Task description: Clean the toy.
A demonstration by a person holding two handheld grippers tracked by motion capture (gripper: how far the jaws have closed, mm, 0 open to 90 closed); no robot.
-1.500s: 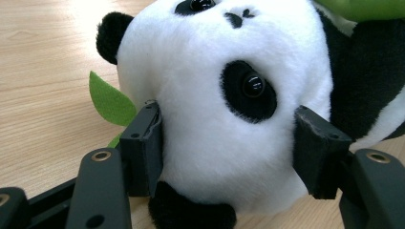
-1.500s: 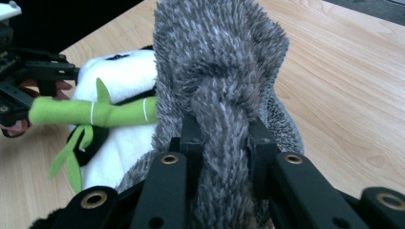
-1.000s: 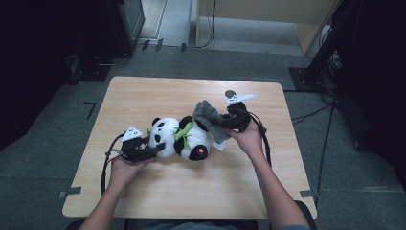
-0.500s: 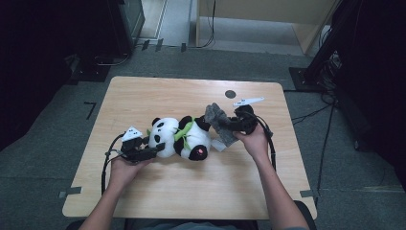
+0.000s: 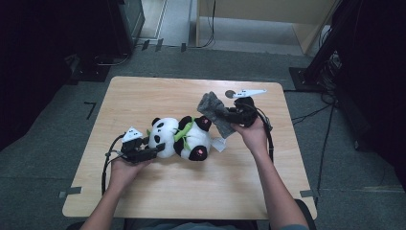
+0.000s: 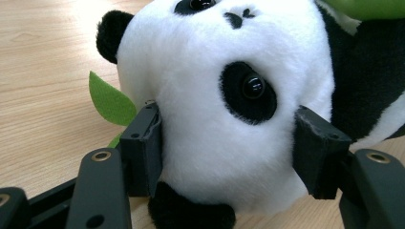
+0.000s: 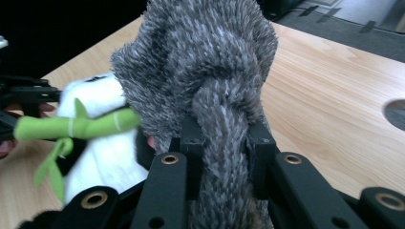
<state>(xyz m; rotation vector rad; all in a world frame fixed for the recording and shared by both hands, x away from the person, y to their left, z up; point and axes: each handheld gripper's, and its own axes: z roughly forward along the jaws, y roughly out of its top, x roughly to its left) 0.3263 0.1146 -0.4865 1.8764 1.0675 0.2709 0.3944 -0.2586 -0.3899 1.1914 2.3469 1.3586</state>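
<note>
Left gripper (image 6: 224, 157) clamps the panda plush's head (image 6: 229, 95), right gripper (image 7: 222, 157) pinches the grey fuzzy cloth (image 7: 205, 71) above its body; next probably lower and drape it.

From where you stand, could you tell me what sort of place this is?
Probably a lab or recording room: a lone wooden table on grey carpet, cables across the floor, dark equipment racks behind.

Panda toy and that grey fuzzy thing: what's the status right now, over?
Left gripper clamped on panda's head. Right gripper shut on grey fuzzy cloth, held above the table. Nothing in the way.
</note>
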